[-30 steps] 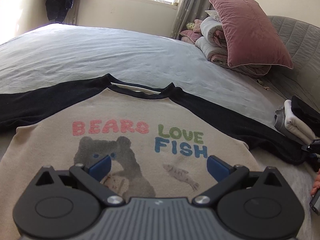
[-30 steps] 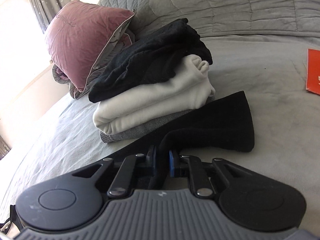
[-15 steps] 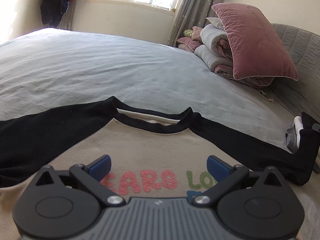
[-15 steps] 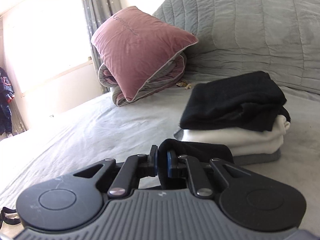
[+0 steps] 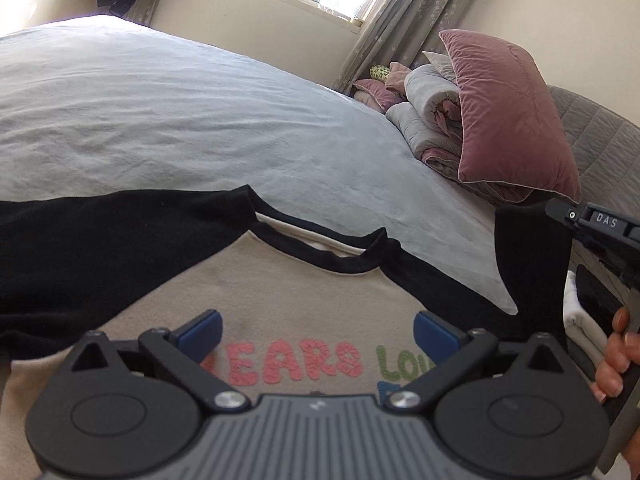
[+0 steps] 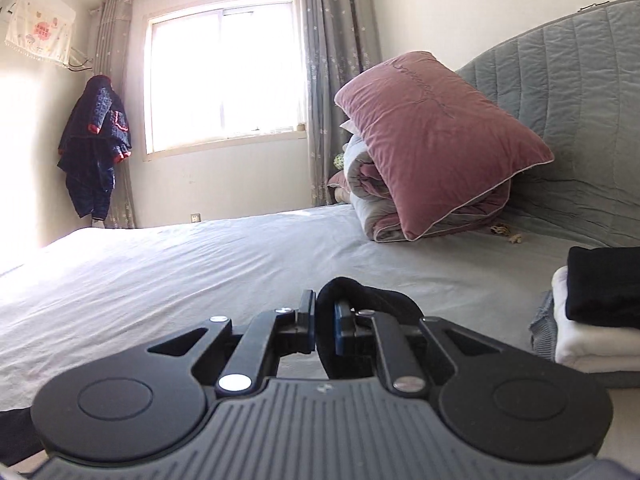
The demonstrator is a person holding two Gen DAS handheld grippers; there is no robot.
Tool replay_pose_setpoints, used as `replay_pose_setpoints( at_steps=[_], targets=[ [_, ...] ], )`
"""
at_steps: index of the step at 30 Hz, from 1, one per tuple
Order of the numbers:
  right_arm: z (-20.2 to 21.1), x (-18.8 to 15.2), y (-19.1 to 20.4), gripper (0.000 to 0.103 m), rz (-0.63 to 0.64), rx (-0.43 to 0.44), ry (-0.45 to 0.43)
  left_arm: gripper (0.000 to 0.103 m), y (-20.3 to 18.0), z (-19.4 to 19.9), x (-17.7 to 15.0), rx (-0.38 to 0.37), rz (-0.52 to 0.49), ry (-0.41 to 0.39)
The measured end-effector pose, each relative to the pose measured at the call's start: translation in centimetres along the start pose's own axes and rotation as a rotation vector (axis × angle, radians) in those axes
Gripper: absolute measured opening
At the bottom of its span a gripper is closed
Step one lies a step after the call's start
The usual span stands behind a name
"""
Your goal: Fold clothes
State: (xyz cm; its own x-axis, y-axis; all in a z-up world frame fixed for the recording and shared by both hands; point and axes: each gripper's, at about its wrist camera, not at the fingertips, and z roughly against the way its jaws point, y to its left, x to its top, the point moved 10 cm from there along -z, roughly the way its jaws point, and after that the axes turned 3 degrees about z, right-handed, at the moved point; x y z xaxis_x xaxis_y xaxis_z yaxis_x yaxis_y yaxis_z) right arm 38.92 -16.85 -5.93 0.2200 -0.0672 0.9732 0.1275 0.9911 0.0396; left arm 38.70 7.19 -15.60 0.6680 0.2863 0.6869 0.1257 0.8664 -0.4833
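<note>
Sleeve (image 6: 340, 292) in right gripper (image 6: 323, 330) — lifted

Ahead of you a wide bed (image 6: 168, 276) in a pale grey sheet fills the room. On the far wall, a bright window (image 6: 224, 72) throws daylight across it, with grey patterned curtains (image 6: 336, 72) at its sides. To your right a mauve pillow (image 6: 436, 136) leans on rolled bedding before a quilted grey headboard (image 6: 576, 92). A dark jacket (image 6: 94, 148) hangs far left.
</note>
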Motion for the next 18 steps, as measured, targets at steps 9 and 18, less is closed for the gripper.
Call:
replay_pose_setpoints(
  at_steps=[9,18],
  targets=[
    [-0.7,-5.1,9.4,0.012,0.179,0.192,0.106,0.102,4.4,1.0,4.0,-0.159,0.253,0.001],
    [0.5,-12.1,16.0,0.014,0.571,0.342,0.197,0.102,3.7,-0.2,2.2,-0.280,0.223,-0.055]
  ],
)
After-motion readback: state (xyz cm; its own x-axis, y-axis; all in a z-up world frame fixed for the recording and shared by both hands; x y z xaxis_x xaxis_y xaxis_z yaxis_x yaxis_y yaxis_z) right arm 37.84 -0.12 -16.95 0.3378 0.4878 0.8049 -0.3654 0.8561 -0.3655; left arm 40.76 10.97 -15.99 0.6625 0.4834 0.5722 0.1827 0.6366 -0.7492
